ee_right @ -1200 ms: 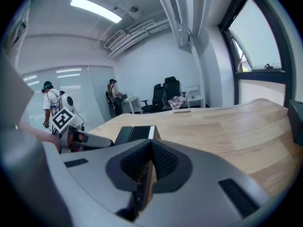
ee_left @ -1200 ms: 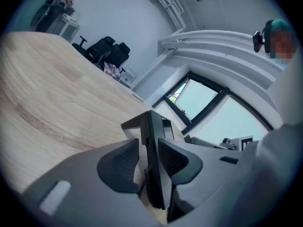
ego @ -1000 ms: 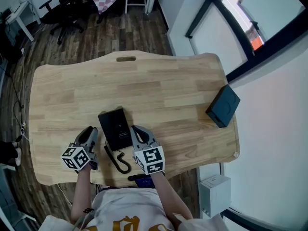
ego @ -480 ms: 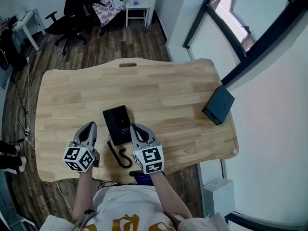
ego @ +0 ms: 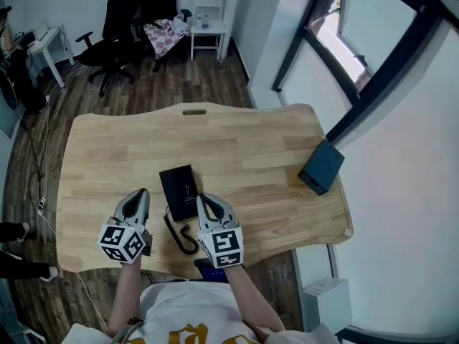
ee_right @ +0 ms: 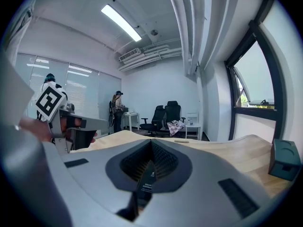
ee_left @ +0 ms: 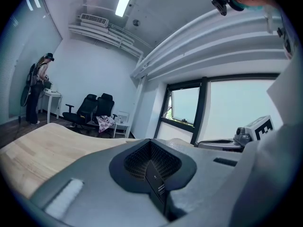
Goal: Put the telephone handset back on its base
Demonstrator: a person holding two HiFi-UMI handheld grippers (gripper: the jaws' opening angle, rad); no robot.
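The phone (ego: 183,190) lies near-to-far between and just beyond the left gripper (ego: 139,196) and right gripper (ego: 206,200), both clenched empty, equally near.

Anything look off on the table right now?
Only the dark box: it sits askew at the table's right edge, maybe slightly over it. Telephone lies flat, cord curled toward the near edge.

Looked like an office: black swivel chairs (ego: 118,20) by a white side table (ego: 208,14), wood-plank floor (ego: 215,84), light wood tabletop (ego: 244,142) with a desk phone (ego: 181,188), big windows (ee_right: 251,89), ceiling strip light (ee_right: 122,22).
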